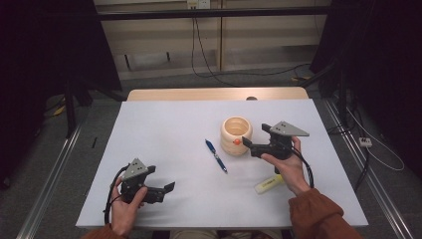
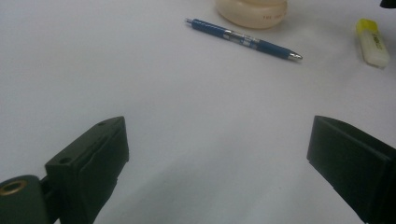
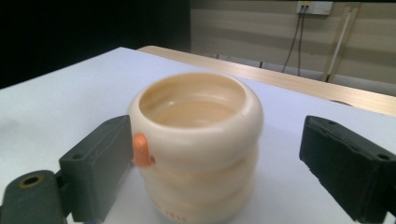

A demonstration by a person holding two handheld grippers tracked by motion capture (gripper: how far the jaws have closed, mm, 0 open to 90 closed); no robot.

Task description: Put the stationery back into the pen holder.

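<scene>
A cream ribbed cup [image 1: 236,134] stands upright right of the table's middle, with a small orange nub [image 1: 237,141] on its near side. My right gripper [image 1: 255,135] is level just to the cup's right and open. In the right gripper view the cup [image 3: 198,140] sits between the two wide-apart jaws. One jaw is close beside the orange nub [image 3: 141,149]; the other stands clear of the cup wall. My left gripper [image 1: 161,179] rests low at the front left, open over bare table [image 2: 217,140], with nothing between its fingers.
A blue pen [image 1: 216,156] lies left of the cup; the left gripper view has the pen [image 2: 243,38] far ahead. A yellow highlighter [image 1: 267,184] lies near the right forearm. The white table [image 1: 164,129] ends at a wooden strip at the back.
</scene>
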